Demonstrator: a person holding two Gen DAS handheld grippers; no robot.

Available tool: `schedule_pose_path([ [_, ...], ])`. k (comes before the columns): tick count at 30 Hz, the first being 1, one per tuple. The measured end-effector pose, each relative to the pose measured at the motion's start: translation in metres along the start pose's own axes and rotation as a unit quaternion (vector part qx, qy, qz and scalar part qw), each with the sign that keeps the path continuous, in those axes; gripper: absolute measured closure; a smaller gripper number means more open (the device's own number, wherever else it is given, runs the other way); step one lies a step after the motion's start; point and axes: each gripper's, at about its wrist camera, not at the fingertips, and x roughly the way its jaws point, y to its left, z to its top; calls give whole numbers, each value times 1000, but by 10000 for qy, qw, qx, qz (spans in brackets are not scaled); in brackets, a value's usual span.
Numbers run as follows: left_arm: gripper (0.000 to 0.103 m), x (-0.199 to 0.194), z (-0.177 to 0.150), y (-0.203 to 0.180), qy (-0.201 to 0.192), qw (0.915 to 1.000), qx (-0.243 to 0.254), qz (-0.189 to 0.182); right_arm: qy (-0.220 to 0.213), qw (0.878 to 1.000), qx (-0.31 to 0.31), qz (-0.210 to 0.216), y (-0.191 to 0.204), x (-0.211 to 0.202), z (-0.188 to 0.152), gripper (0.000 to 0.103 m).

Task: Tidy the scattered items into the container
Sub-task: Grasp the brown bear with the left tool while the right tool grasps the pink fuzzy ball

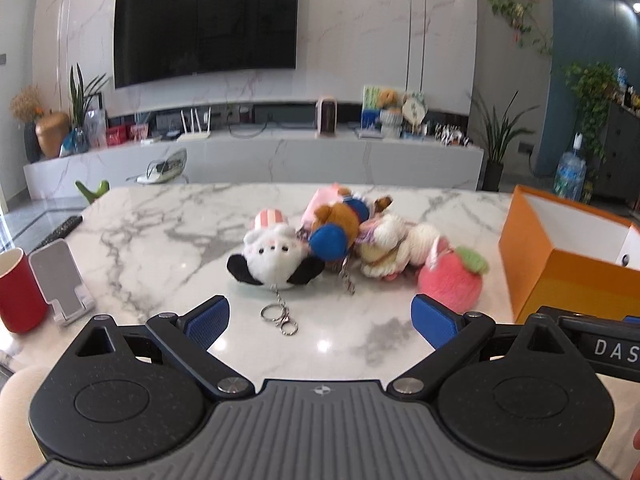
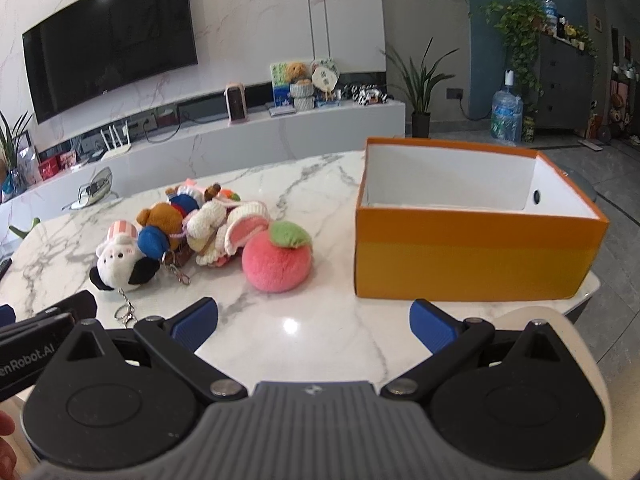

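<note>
Nearest the left wrist camera, the left claw (image 1: 320, 318) stands spread wide with nothing between its blue pads, low over the marble table (image 1: 160, 248). Just beyond its tips lie the key rings (image 1: 280, 316) chained to a white and black plush (image 1: 274, 262). The right claw (image 2: 314, 322) is likewise wide apart and holds nothing, hanging over the near edge of the table.

Further out, the plush toys lie in one heap near the table's middle: the white and black plush touches a brown bear with blue paws (image 1: 334, 228), then a cream knitted toy (image 1: 394, 246), and a pink strawberry plush (image 2: 278, 258) at the heap's near right end.

To the right of the heap, apart from it, stands the orange box (image 2: 472, 256), open at the top, its white inside bare. A red cup (image 1: 18, 292) and a phone stand (image 1: 60, 280) stand at the table's left.
</note>
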Motion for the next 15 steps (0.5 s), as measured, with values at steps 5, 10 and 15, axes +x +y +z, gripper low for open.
schedule_pose_path([
  [5, 0, 27, 3, -1, 293, 9995, 74, 91, 136, 9997, -109, 187, 7, 25, 4, 0],
  [10, 0, 54, 7, -2, 572, 9982, 108, 147, 261, 9988, -189, 375, 13, 54, 11, 0],
  [15, 0, 84, 14, -1, 848, 9961, 119, 235, 296, 9975, -424, 488, 23, 81, 21, 2],
])
